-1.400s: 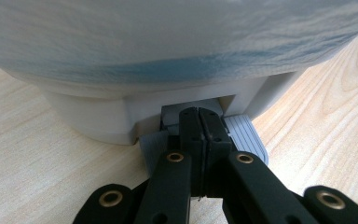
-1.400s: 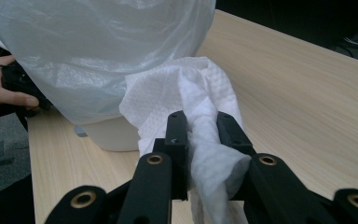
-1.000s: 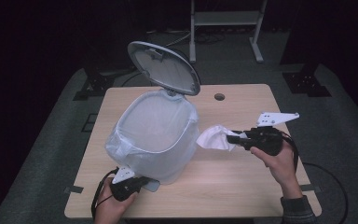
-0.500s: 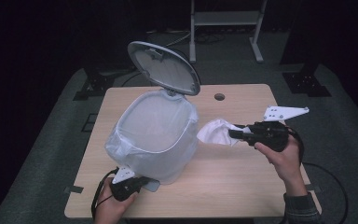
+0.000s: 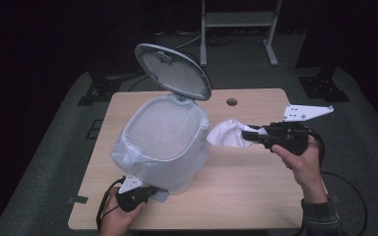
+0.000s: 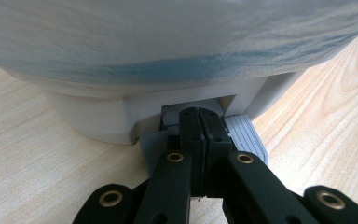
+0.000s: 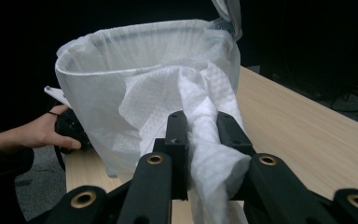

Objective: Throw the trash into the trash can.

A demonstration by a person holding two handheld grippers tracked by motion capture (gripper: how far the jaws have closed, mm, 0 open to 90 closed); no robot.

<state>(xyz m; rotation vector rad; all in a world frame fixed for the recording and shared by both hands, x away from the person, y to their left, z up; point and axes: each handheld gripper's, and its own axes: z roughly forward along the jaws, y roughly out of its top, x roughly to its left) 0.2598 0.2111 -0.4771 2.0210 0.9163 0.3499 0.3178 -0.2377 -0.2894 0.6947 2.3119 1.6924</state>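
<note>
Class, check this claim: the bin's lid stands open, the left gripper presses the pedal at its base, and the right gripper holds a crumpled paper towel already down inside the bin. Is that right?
Not quite. In the high view the paper towel is outside the bin, beside its rim, clamped in the right gripper. The rest holds: the lid stands open and the left gripper is shut, on the pedal.

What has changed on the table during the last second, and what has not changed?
The right gripper, shut on the white paper towel, rose slightly and levelled out, holding the towel beside the bin's rim; the towel is not yet inside. The left gripper stayed with its fingers closed, pressing the pedal at the foot of the bin. The lid remained open, and the liner bag did not move.
</note>
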